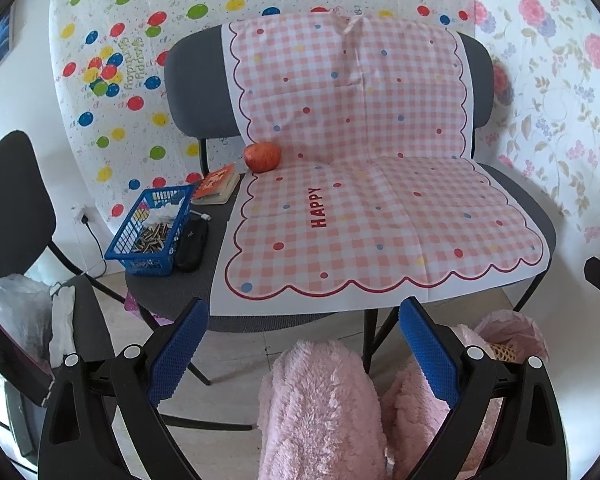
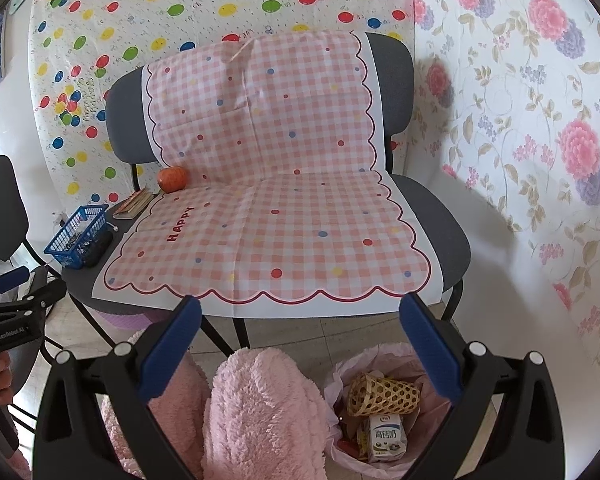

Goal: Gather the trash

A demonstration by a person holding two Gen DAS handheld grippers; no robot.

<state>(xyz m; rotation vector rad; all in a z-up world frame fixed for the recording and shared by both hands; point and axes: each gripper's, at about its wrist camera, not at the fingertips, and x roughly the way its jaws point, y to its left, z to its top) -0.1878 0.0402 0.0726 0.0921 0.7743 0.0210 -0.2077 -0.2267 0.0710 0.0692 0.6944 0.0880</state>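
Observation:
A pink-lined trash bin (image 2: 380,412) stands on the floor below my right gripper (image 2: 300,316). It holds a woven bamboo cone (image 2: 380,394), a milk carton (image 2: 386,434) and other scraps. The bin's rim also shows in the left wrist view (image 1: 508,332). Both grippers are open and empty, held in front of a grey bench (image 1: 540,216) draped with a pink checked cloth (image 1: 372,208). My left gripper (image 1: 304,320) hovers over the bench's front edge. The left gripper also shows at the left edge of the right wrist view (image 2: 16,292).
On the bench's left end sit a red apple (image 1: 262,157), a book (image 1: 217,186), a blue basket (image 1: 152,230) of small items with a crumpled tissue, and a black case (image 1: 191,246). Pink fluffy knees (image 1: 320,408) fill the foreground. A black chair (image 1: 16,208) stands left.

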